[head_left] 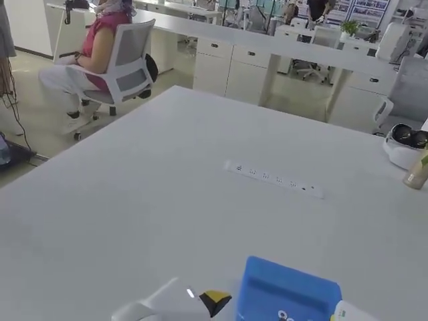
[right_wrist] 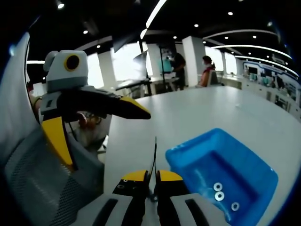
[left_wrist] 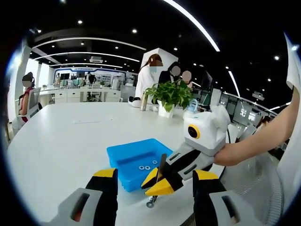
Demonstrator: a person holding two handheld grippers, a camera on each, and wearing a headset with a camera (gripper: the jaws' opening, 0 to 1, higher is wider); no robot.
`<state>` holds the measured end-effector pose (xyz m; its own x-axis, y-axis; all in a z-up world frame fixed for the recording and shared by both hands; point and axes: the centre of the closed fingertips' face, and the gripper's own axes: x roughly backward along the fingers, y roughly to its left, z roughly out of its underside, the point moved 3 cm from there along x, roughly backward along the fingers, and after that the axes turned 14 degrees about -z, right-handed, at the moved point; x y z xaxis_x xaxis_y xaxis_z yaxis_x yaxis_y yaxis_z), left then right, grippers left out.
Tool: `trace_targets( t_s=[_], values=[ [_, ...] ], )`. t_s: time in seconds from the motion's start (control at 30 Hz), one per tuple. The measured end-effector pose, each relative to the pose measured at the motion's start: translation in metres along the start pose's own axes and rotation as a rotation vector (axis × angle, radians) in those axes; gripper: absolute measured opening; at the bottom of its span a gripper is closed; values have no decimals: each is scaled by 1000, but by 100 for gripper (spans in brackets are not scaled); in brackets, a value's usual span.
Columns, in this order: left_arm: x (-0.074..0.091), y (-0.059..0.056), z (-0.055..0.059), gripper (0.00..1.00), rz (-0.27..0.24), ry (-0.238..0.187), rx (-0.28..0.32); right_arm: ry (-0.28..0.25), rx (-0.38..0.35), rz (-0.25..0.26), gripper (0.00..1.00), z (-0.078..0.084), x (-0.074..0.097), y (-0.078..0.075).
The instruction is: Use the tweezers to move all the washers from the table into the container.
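**Right gripper** (right_wrist: pixel 153 178), bottom centre of the right gripper view: its yellow-tipped jaws are clenched on a pair of thin dark metal tweezers (right_wrist: pixel 154 157), which rise straight up between them.

**Left gripper** (left_wrist: pixel 157 175), bottom of the left gripper view: its jaws are spread wide, with nothing grasped between them.

In the left gripper view the right gripper enters from the right. Its tweezers point down to a single small silver washer (left_wrist: pixel 150 204) on the white table (left_wrist: pixel 61 150). The washer lies just in front of the near edge of a shallow blue rectangular plastic container (left_wrist: pixel 123 155). Whether the tips pinch the washer cannot be told. Three ring washers (left_wrist: pixel 147 166) lie close together on the container floor.

**Head view:** the container sits at bottom centre, a white power strip (head_left: pixel 274 179) lies beyond it at mid-frame, and a seated person (head_left: pixel 100 40) is at upper left.
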<state>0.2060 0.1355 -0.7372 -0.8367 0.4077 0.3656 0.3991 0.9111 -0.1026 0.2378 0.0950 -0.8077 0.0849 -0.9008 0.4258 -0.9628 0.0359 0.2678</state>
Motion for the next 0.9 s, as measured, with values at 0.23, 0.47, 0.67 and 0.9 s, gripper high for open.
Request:
trace_targets(
  t_s=[0.23, 0.47, 0.67, 0.9],
  values=[
    [-1, 0, 1, 64, 1, 3, -5, 21, 30, -1, 4, 1, -1, 1],
    [-1, -1, -1, 65, 4, -4, 1, 66, 108, -2, 4, 1, -5, 10],
    [-1, -1, -1, 65, 5, -5, -3, 82, 140, 26, 3, 1, -3, 11],
    [-1, 0, -1, 65, 11, -6, 27, -1, 18, 72, 3, 1, 2, 7]
  ],
)
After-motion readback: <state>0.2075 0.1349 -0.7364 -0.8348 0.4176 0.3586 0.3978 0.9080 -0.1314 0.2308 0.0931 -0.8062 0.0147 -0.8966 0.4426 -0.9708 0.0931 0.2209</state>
